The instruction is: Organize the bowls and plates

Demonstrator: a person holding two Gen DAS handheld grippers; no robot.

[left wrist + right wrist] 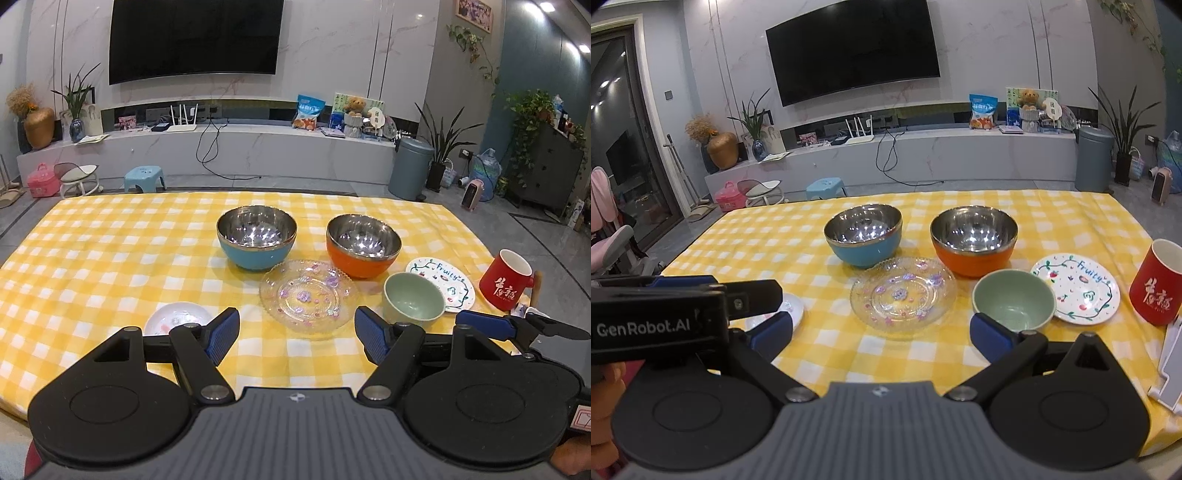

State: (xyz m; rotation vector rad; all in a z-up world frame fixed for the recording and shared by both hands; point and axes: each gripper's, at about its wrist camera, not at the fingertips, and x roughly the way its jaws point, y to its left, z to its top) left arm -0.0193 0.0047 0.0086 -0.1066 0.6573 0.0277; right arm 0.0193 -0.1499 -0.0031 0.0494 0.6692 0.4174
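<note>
The glass plate [308, 295] lies at the middle of the tabletop [110, 251], flat on the yellow check cloth. At its 11 o'clock stands the blue bowl [256, 236], at 1 o'clock the orange bowl [364, 245], both steel-lined and upright. At 3 o'clock sits the green bowl [413, 301], touching or overlapping the rim of the painted plate [441, 282] behind it. A small white dish [177, 317] lies at 9 o'clock, and a red mug [508, 278] stands at the far right.

Both pairs of tongs hover low at the plate's 6 o'clock, side by side. The left tongs [297, 339] are spread wide and hold nothing; the right tongs [881, 334] are likewise spread and empty, with the green bowl just ahead of their right finger.

The risks, as I judge them: the glass plate is thin, slick and flat, so a pinch on its rim could slip. The green bowl crowds the painted plate, so lifting either could drag the other. The mug stands near the edge, where a wide swing could knock it.
</note>
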